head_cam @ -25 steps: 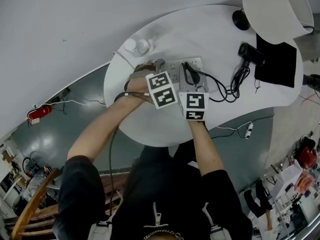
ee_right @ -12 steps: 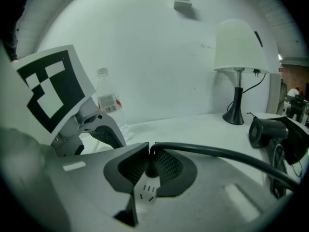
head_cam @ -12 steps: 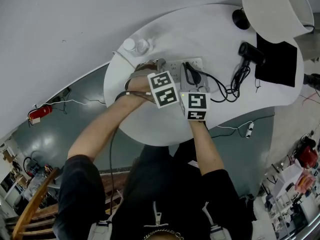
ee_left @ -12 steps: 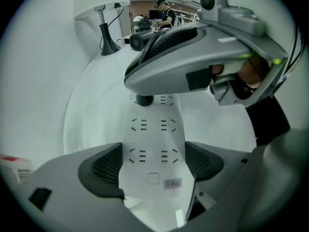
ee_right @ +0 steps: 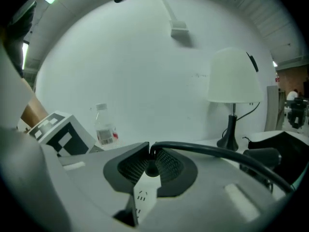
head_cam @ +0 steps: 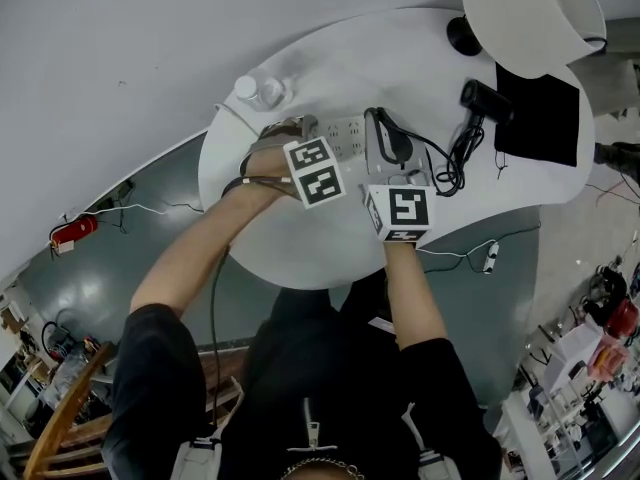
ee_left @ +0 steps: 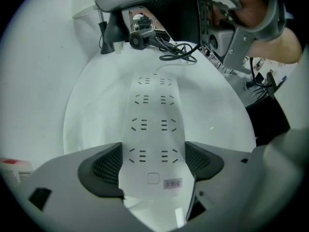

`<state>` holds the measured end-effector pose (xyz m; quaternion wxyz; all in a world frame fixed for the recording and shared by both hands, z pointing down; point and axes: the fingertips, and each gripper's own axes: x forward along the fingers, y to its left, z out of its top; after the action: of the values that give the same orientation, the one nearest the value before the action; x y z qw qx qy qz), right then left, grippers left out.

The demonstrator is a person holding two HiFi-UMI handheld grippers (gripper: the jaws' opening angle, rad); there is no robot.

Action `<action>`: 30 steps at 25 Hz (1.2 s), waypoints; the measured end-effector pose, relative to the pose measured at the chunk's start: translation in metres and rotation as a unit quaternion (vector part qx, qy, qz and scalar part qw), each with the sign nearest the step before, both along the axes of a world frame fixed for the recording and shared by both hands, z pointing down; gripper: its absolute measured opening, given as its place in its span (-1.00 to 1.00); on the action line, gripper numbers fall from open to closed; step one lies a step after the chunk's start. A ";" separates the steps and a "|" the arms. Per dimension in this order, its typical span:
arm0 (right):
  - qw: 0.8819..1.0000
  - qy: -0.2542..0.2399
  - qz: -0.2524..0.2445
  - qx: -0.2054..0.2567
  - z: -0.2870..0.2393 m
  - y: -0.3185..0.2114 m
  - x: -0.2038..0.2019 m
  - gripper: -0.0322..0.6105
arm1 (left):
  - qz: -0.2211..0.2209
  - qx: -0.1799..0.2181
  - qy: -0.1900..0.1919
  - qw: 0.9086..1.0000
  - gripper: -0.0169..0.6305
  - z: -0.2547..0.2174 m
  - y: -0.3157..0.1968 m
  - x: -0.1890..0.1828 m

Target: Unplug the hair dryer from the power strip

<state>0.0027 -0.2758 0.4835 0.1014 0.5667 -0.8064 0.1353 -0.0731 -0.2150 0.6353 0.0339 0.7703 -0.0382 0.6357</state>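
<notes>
clear plastic bottle (ee_right: 105, 128) with a white cap stands at the table's far-left edge; contents not discernible. white round table (head_cam: 300, 243) is bare toward the near rim. left gripper (ee_left: 153, 156) is clamped across the white power strip (ee_left: 154, 110). right gripper (ee_right: 150, 164) is nearly closed on the black plug cord (ee_right: 212, 151), held above the strip; that grip is shown only in the right gripper view. black hair dryer (head_cam: 482, 98) lies well to the right.

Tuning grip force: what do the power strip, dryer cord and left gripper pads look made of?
Power strip: white hard plastic by its look, smooth matte, moulded slots.
Dryer cord: black rubbery sheath, slight sheen, lies in loose loops.
Left gripper pads: dark, dotted grid texture, probably rubber.
</notes>
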 end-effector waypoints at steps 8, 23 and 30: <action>0.999 0.001 -0.042 -0.034 0.014 0.029 -0.003 -0.77 | 0.007 0.008 0.004 1.000 0.26 -0.001 -0.001 0.001; 0.995 0.033 -0.093 -0.014 -0.028 0.082 0.028 -0.77 | -0.075 0.109 0.073 0.988 0.03 -0.072 0.029 0.007; 0.992 0.037 -0.117 -0.005 -0.045 0.118 0.046 -0.77 | -0.133 0.139 0.098 0.976 -0.89 -0.104 0.064 0.013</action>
<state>0.0487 -0.1578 0.4386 0.1487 0.4727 -0.8621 0.1055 -0.0600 -0.1507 0.5316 0.0143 0.8140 -0.2247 0.5355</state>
